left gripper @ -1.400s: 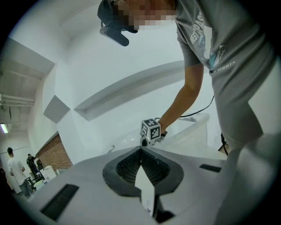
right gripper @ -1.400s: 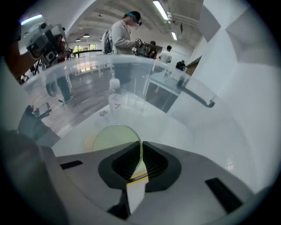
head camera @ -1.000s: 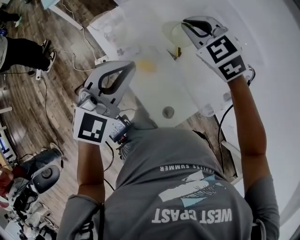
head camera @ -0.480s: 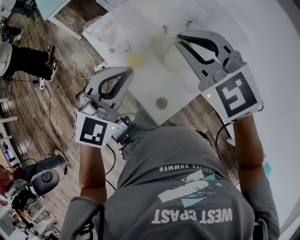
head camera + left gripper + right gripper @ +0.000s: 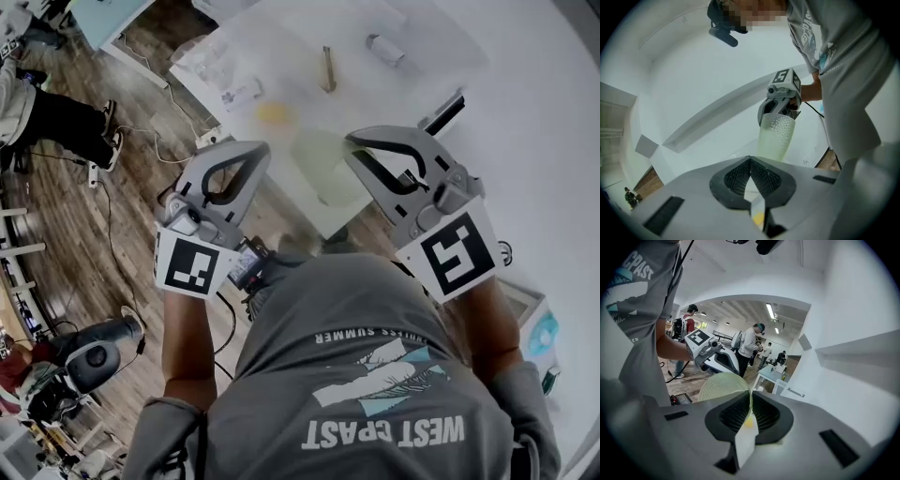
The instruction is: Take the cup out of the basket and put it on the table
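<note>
A pale green translucent cup (image 5: pixel 322 167) with a dotted wall hangs in the air over the near edge of the white table (image 5: pixel 281 52). My right gripper (image 5: pixel 354 142) is shut on its rim. In the right gripper view the cup (image 5: pixel 719 384) sticks out to the left of the closed jaws, and its thin rim is pinched between the pads. My left gripper (image 5: pixel 255 150) is shut on nothing, just left of the cup and apart from it. In the left gripper view the cup (image 5: pixel 776 137) hangs upright beyond the jaws. I see no basket.
On the table lie a yellow object (image 5: pixel 274 112), a brown stick (image 5: pixel 327 67), a small can (image 5: pixel 384 49) and a clear plastic item (image 5: pixel 239 94). Cables run over the wooden floor (image 5: pixel 122 225) at the left. Several people (image 5: pixel 750 345) stand farther back in the room.
My right gripper has carried the cup from the far right of the table toward the near table edge. The left gripper has hardly moved.
</note>
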`<act>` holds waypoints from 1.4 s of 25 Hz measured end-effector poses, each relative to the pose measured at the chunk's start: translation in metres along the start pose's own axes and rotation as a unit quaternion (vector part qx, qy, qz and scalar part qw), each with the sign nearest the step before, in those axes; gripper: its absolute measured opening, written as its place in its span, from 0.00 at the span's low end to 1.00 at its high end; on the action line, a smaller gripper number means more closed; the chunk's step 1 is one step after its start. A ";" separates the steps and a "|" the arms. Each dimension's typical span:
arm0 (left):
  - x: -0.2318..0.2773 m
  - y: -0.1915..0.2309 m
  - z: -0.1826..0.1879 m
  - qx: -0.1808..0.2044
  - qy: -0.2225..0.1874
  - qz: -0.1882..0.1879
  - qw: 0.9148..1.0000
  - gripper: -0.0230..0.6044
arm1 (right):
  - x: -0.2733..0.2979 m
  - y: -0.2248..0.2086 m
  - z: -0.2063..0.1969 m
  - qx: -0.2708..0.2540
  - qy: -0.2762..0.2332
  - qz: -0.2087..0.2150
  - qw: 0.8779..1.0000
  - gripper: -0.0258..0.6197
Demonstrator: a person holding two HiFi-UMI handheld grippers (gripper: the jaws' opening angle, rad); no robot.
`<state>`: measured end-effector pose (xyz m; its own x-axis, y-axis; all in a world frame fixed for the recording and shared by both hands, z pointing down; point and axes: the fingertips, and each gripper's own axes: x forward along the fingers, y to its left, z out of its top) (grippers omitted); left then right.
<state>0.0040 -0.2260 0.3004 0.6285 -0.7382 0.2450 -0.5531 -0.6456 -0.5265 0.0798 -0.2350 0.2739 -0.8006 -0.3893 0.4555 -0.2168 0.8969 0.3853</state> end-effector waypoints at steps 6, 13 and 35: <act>-0.035 -0.003 -0.008 -0.002 -0.008 -0.020 1.000 0.05 | 0.013 0.043 -0.019 0.051 0.038 -0.013 0.998 0.09; -0.070 -0.015 -0.024 0.000 -0.004 -0.044 0.999 0.05 | 0.026 0.074 -0.080 0.123 0.099 -0.072 0.985 0.09; -0.078 -0.014 -0.036 0.016 0.017 -0.095 0.995 0.05 | 0.074 0.089 -0.331 0.297 0.285 -0.129 0.902 0.09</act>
<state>-0.0565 -0.1666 0.3178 0.7013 -0.6100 0.3690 -0.4086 -0.7681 -0.4931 0.1861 -0.2540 0.6079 -0.3004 -0.4951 0.8153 -0.7514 0.6494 0.1175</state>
